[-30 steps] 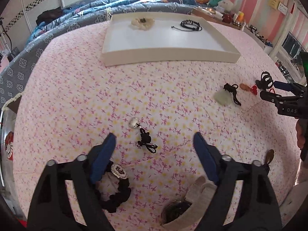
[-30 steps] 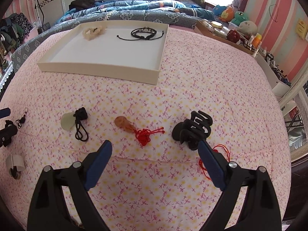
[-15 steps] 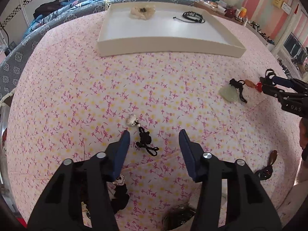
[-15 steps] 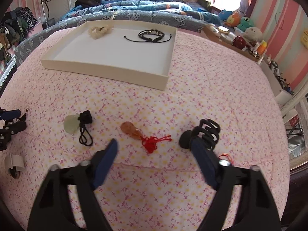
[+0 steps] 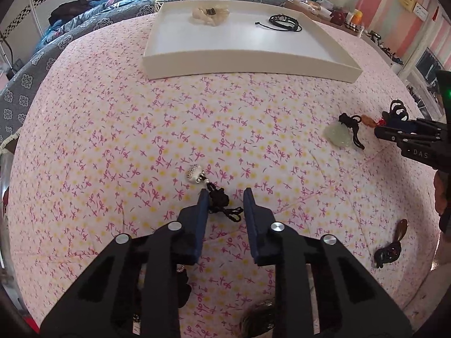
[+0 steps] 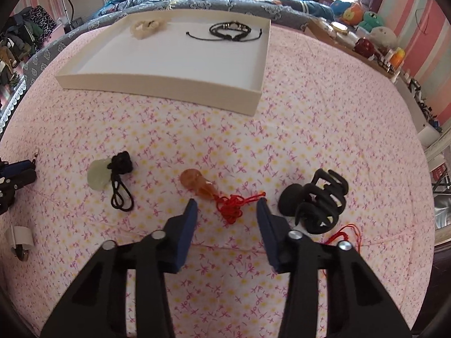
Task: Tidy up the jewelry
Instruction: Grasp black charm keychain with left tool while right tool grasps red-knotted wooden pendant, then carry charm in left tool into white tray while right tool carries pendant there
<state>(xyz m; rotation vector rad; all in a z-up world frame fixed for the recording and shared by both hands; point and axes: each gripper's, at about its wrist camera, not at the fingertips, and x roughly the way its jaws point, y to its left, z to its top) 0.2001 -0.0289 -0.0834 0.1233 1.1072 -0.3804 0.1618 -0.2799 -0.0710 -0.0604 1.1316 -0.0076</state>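
Observation:
A white patterned bead pendant [image 5: 194,173] lies on the pink floral bedspread, its black knotted cord [image 5: 222,204] trailing between the blue pads of my left gripper [image 5: 225,197]. Those jaws are closing around the cord with a gap still showing. In the right wrist view an amber pendant [image 6: 198,186] lies ahead, and its red knotted cord [image 6: 229,208] sits between the pads of my right gripper [image 6: 227,207]. These jaws are closing too, and neither pad presses on the cord. A white tray [image 5: 248,70] further back holds a cream piece [image 5: 210,14] and a black bracelet [image 5: 283,22].
A pale green pendant on a black cord [image 6: 98,174] lies left of the amber one. To its right are a black hair claw [image 6: 318,200] and a loose red string [image 6: 346,233]. A brown pendant [image 5: 400,228] lies near the bed's right edge. Quilts and shelves stand beyond the tray.
Both grippers' jaws have narrowed a lot from wide open. The left pads now frame the black cord and the right pads frame the red cord. Neither hand has shifted much.

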